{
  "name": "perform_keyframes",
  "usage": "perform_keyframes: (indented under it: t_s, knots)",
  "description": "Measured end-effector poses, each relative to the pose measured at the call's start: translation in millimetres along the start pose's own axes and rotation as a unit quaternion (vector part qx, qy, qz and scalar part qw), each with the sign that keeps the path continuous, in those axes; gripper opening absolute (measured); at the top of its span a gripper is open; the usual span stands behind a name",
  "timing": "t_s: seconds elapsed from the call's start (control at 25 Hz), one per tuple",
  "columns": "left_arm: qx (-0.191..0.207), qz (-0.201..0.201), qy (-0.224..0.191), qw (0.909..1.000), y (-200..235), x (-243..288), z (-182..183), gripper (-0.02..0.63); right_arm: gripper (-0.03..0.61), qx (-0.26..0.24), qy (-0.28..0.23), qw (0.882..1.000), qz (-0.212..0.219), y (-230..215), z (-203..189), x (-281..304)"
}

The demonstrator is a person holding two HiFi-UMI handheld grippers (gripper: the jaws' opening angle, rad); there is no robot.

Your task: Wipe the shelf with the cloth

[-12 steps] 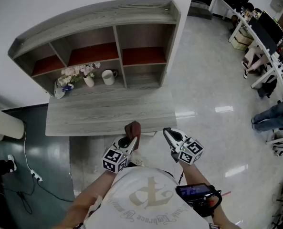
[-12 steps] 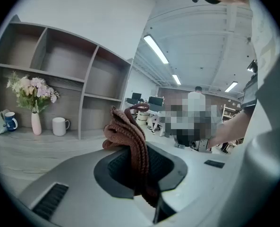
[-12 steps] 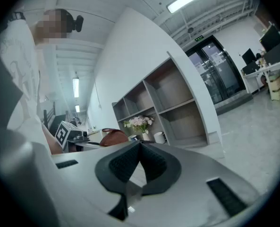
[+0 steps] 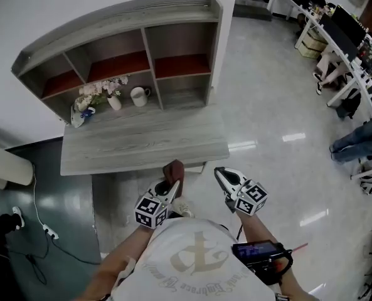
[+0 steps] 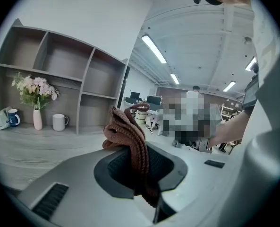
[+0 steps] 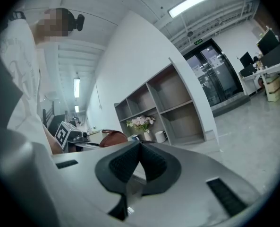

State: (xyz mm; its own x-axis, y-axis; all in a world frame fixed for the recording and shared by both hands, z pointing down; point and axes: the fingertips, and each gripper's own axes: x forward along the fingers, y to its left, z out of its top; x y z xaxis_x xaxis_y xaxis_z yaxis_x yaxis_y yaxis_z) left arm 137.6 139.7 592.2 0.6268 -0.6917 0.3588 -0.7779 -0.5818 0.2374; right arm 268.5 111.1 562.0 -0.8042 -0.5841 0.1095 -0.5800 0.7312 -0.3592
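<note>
Head view: brown cloth (image 4: 174, 169) pinched in the left gripper (image 4: 167, 188), just short of the shelf (image 4: 142, 144).
The cloth stands bunched upright out of the jaws, which are clamped on its lower folds. Its free end points toward the shelf's broad lower board, which lies just ahead and, as far as I can judge, is not yet touched. The left gripper is the nearer one, so a forward reach onto that board looks like the next step. The right gripper (image 4: 221, 174) hangs alongside, jaws pressed together on nothing. A flower vase (image 4: 114, 101) and a mug (image 4: 138, 96) sit at the board's back left.
</note>
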Motion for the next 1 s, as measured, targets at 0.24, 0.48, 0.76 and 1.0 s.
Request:
perform_keyframes:
  t_s: [0.24, 0.48, 0.76, 1.0]
  knots:
    - [-0.001, 0.004, -0.007, 1.0, 3, -2, 3, 0.064, 0.005, 0.003, -0.006, 1.0, -0.009, -1, 0, -5]
    - [-0.003, 0.01, -0.01, 0.9999, 22, 1, 7, 0.064, 0.005, 0.001, -0.009, 1.0, -0.012, -10, 5, 11]
    - [0.006, 0.002, -0.017, 0.9998, 46, 24, 29, 0.064, 0.005, 0.004, -0.013, 1.0, -0.022, -28, 12, 28]
    - [0.009, -0.007, -0.016, 0.9998, 67, 39, 42, 0.064, 0.005, 0.001, -0.017, 0.999, -0.031, -44, 24, 49]
